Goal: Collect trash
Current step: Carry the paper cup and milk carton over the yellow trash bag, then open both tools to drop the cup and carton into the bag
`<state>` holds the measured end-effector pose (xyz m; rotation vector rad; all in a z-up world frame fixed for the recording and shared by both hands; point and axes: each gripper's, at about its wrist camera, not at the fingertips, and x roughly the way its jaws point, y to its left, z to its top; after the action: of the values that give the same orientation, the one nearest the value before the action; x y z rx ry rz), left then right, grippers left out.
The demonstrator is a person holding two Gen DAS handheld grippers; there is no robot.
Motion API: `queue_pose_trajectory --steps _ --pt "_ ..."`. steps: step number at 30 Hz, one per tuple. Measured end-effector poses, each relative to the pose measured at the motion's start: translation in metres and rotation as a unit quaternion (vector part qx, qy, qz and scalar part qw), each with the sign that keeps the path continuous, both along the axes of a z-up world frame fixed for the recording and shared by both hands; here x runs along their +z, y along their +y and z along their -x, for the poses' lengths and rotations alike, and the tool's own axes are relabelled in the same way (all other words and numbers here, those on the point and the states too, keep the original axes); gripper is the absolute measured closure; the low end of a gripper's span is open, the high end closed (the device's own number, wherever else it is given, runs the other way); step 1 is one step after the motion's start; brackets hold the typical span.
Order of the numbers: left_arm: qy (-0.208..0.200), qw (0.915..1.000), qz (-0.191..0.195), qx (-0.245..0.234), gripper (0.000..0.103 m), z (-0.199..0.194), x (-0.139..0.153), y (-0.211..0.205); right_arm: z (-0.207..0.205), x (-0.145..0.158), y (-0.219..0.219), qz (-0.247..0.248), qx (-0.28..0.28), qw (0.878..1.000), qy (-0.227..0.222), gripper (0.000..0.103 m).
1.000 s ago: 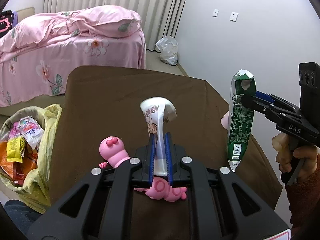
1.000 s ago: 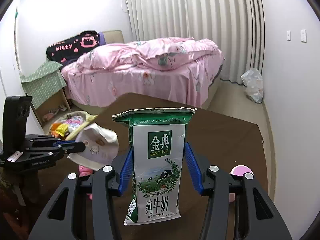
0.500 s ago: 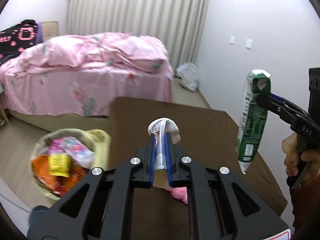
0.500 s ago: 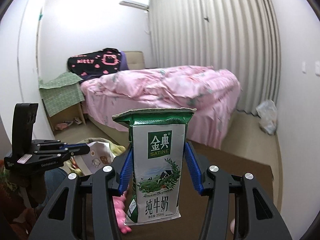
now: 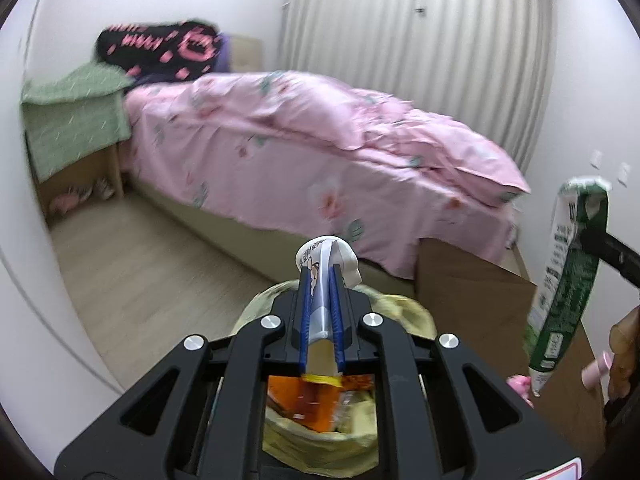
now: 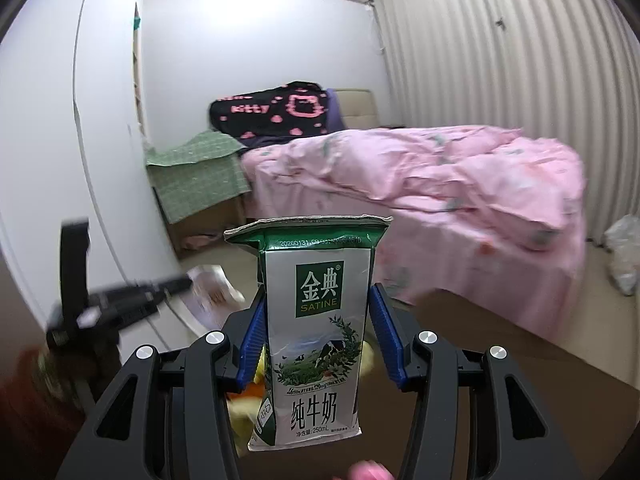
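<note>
Milk carton (image 6: 316,332) "SATINE", "250mL", pinched by right fingers (image 6: 385,336); left fingers (image 5: 305,312) pinching flattened wrapper (image 5: 324,276).

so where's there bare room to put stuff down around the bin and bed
Free: the wood floor between the white wall, the bed and the yellow trash bag, and the brown table from its far corner by the bed. Crowded: the bag, full of wrappers, and the table's near right edge by the milk carton, where pink items lie.

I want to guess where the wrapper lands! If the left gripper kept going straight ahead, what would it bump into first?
Probably the yellow trash bag right below and ahead of the left gripper; depth is hard to judge.
</note>
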<state>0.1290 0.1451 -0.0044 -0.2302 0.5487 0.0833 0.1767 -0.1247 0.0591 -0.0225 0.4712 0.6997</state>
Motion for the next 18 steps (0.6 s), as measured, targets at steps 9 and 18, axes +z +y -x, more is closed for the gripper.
queue_pose_trajectory --steps 9,18 --pt "0.073 0.9963 0.046 -0.009 0.096 -0.039 -0.073 0.015 -0.085 -0.070 0.099 -0.003 0.043 0.995 0.088 0.056" --pt "0.125 0.9891 0.076 -0.012 0.099 -0.044 -0.116 0.022 -0.105 -0.144 0.131 0.081 0.060 0.974 0.204 0.057"
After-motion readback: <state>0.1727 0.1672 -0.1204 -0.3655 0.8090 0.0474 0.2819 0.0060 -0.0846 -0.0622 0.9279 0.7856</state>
